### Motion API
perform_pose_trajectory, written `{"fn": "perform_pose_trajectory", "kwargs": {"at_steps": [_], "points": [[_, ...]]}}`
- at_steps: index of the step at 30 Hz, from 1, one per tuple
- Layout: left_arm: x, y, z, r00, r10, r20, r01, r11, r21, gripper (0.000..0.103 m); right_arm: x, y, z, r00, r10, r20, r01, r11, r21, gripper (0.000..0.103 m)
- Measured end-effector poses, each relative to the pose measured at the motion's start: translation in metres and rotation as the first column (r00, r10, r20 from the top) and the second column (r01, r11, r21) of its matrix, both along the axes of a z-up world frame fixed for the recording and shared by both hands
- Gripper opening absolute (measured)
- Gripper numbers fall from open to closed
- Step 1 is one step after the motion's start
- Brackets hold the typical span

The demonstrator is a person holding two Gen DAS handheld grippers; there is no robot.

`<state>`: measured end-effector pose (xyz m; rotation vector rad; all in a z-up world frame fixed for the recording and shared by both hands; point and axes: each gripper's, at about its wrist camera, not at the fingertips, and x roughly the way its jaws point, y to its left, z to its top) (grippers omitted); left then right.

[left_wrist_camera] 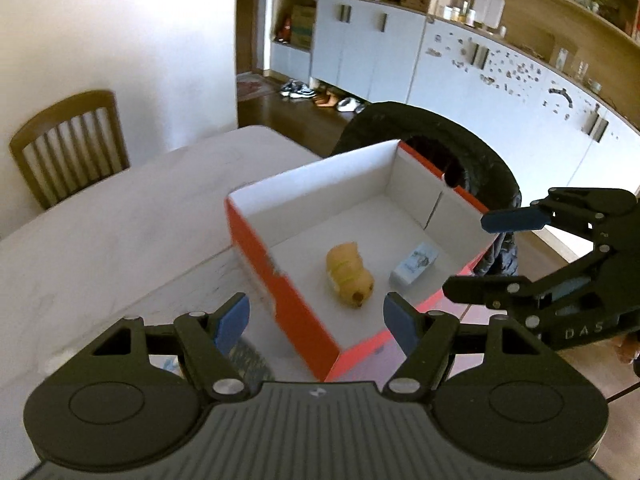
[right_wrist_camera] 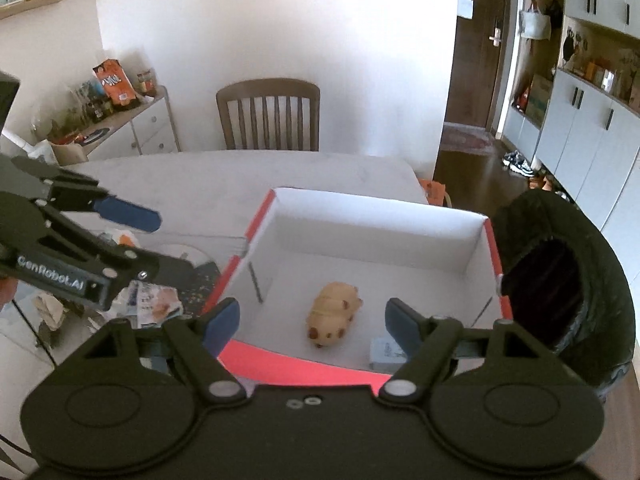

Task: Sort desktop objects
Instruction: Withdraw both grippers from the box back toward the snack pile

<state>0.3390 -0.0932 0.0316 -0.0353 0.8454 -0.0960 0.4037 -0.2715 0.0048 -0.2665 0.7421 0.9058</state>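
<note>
Grippers hang above a white table (right_wrist_camera: 192, 172), both tilted down toward an open cardboard box (right_wrist_camera: 376, 216) with white inside walls and red outer sides. The left gripper (left_wrist_camera: 316, 320) has its blue pads spread wide with nothing between them; through the gap shows the box's near left wall and corner. The right gripper (right_wrist_camera: 312, 322) is likewise parted and empty, its pads framing the box floor over the near red rim.

Inside the box lie two things, apart from each other with bare floor all round: a tan plush toy (right_wrist_camera: 334, 314) near the middle, and a small pale carton (left_wrist_camera: 414, 264) closer to the near right corner. Neither touches a wall as far as can be seen, though in the right wrist view the carton is partly hidden behind a pad.

Off the box's right side, past the table edge, stands a bin lined with a black bag (right_wrist_camera: 568, 280), its mouth open and close against the box wall. Left of the box, on the table, lies a heap of crumpled wrappers (right_wrist_camera: 156, 300) and scraps, under the left gripper. Beyond the box the tabletop is bare up to its far edge, where a wooden chair (right_wrist_camera: 268, 116) stands against the wall.
</note>
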Motion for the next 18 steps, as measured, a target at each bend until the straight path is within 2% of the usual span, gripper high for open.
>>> {"fn": "perform_pose_trajectory", "kwargs": {"at_steps": [8,18], "points": [[-0.055,0.033,-0.001,0.998,0.059,0.024,-0.059,0.998,-0.018,0.073,-0.032,0.021,-0.001,1.000,-0.014,-0.013,0.014,1.000,0.020,0.080],[-0.111,0.079,-0.013,0.993,0.116,0.025,-0.116,0.993,0.010,0.073,-0.076,0.062,-0.008,1.000,0.013,-0.016,-0.013,1.000,0.022,0.081]]}}
